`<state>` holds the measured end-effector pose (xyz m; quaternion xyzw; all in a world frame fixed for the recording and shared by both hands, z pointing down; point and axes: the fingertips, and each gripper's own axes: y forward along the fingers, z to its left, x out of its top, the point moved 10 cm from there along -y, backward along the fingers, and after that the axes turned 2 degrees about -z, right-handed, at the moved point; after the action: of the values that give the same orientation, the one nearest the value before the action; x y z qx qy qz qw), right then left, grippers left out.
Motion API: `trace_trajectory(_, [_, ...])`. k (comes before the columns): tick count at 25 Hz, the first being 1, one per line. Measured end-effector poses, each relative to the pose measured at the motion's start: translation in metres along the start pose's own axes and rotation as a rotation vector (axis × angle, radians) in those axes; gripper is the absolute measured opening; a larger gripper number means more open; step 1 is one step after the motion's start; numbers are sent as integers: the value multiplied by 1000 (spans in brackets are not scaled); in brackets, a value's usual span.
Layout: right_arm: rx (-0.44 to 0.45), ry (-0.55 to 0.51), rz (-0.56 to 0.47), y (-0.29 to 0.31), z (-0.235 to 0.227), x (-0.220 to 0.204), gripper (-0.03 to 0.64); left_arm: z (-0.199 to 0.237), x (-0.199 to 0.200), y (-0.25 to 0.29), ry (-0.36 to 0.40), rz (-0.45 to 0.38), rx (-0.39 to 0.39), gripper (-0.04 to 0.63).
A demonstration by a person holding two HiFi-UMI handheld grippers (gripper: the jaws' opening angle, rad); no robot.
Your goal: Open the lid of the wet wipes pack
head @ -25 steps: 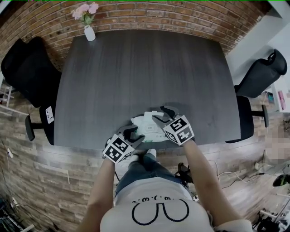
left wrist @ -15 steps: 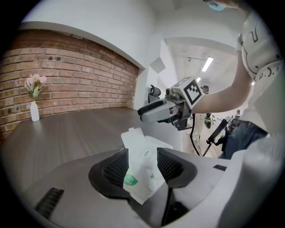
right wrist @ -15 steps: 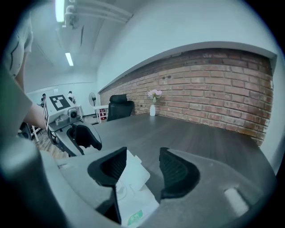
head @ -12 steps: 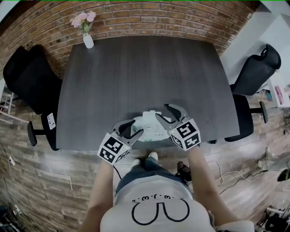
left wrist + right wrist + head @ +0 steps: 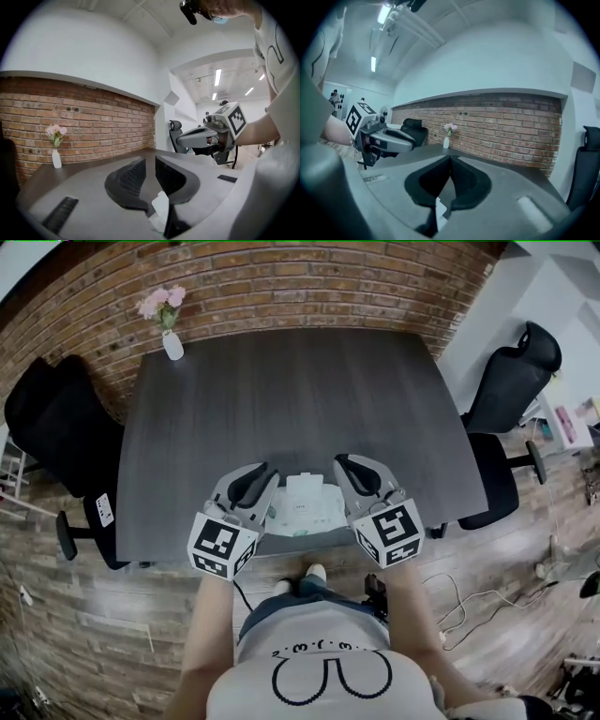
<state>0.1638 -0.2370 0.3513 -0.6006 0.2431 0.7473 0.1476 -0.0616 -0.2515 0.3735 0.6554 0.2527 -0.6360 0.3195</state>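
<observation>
- Wet wipes pack (image 5: 305, 506): lies flat on the dark table (image 5: 300, 390), lower centre of the head view, close to the table's near edge, with a gripper on each side. Lid state cannot be read at this size.
- Far left of the head view: black chair (image 5: 52, 413) beside the table's left edge.
- Upper left: white vase (image 5: 172, 345) holding pink flowers (image 5: 159, 302) at the table's far left corner, in front of the brick wall (image 5: 319, 282); well apart from the pack.
- Left gripper (image 5: 262, 475): just left of the pack, overlapping its left edge in the head view; contact cannot be told there. In its own view the jaws are closing, with a narrow slit left between the pads and nothing caught in it. A small white scrap shows low at the jaw roots; cannot tell what it is.
- Right gripper (image 5: 345, 468): just right of the pack. In its own view the jaw tips meet, fully closed, with nothing clamped between them.
- Far right: second black chair (image 5: 511, 381) near the table's right edge.
</observation>
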Motion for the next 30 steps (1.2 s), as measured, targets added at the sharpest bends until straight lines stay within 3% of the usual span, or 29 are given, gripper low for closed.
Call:
trace_trajectory(3, [-24, -13, -27, -7, -2, 14, -2, 1, 19, 1, 31, -47, 41, -2])
trace_trajectory(16, [-121, -44, -181, -36, -10, 68, -3, 5, 72, -10, 91, -173, 177, -2])
trace_trajectory(30, [-109, -64, -196, -42, -6, 76, -3, 2, 82, -18, 114, -212, 194, -2])
